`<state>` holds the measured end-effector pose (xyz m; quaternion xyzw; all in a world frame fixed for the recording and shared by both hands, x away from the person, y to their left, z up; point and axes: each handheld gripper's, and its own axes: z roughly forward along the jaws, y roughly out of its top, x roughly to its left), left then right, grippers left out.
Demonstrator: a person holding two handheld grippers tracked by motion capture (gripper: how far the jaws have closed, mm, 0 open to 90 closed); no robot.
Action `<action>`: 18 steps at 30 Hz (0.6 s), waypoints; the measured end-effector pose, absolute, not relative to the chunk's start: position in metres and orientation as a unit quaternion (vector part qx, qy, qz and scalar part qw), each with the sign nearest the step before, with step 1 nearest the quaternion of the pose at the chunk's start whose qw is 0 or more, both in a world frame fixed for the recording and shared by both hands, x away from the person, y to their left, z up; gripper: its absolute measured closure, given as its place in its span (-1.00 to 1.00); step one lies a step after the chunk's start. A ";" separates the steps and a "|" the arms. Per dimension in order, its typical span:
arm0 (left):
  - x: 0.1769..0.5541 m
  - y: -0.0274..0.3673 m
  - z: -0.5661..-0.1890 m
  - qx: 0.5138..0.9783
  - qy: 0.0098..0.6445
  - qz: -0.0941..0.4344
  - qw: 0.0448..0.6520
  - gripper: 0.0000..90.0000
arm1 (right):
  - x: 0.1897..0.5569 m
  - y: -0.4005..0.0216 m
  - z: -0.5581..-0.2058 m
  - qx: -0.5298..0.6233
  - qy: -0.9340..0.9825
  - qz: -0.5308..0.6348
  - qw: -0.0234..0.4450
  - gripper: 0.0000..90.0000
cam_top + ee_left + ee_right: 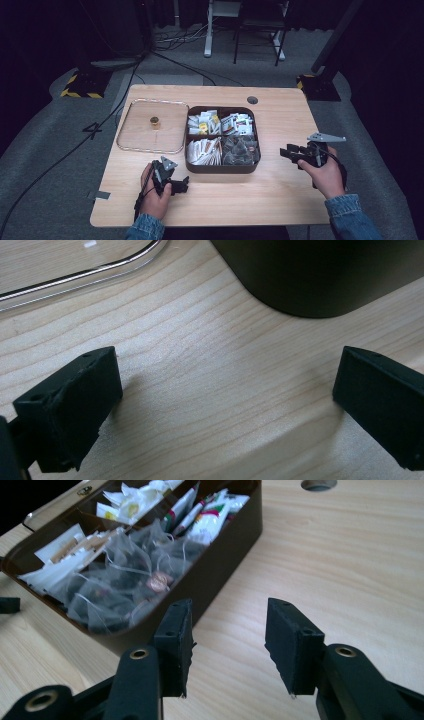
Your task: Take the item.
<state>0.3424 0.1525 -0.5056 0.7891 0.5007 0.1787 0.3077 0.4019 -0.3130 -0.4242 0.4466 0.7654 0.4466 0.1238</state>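
A dark brown box (220,169) divided into compartments sits mid-table, holding paper sachets (220,123) at the back and mesh tea bags (240,150) at the front right. Its clear lid (140,135) with a gold knob (155,121) lies flat to the left. My left gripper (181,186) rests low on the table in front of the box's left corner, open with bare wood between its jaws (225,395). My right gripper (290,151) hovers right of the box and points toward it. It is open and empty (227,640), with the box wall (220,570) and tea bags (130,580) just ahead.
A cable hole (252,100) sits near the table's far edge, behind the box. Bare wood lies to the right of the box and along the front edge. Beyond the table are grey floor, cables, stand bases and a chair frame (260,30).
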 end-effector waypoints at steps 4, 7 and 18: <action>0.342 0.152 -0.506 0.787 0.504 0.181 0.307 -1.00 | 0.413 -0.303 -0.413 0.438 0.769 0.449 0.121 0.21; 0.342 0.152 -0.506 0.787 0.504 0.181 0.307 -1.00 | 0.423 -0.296 -0.406 0.433 0.770 0.452 0.120 0.21; 0.343 0.152 -0.505 0.787 0.504 0.181 0.306 -1.00 | 0.453 -0.271 -0.386 0.423 0.779 0.446 0.126 0.24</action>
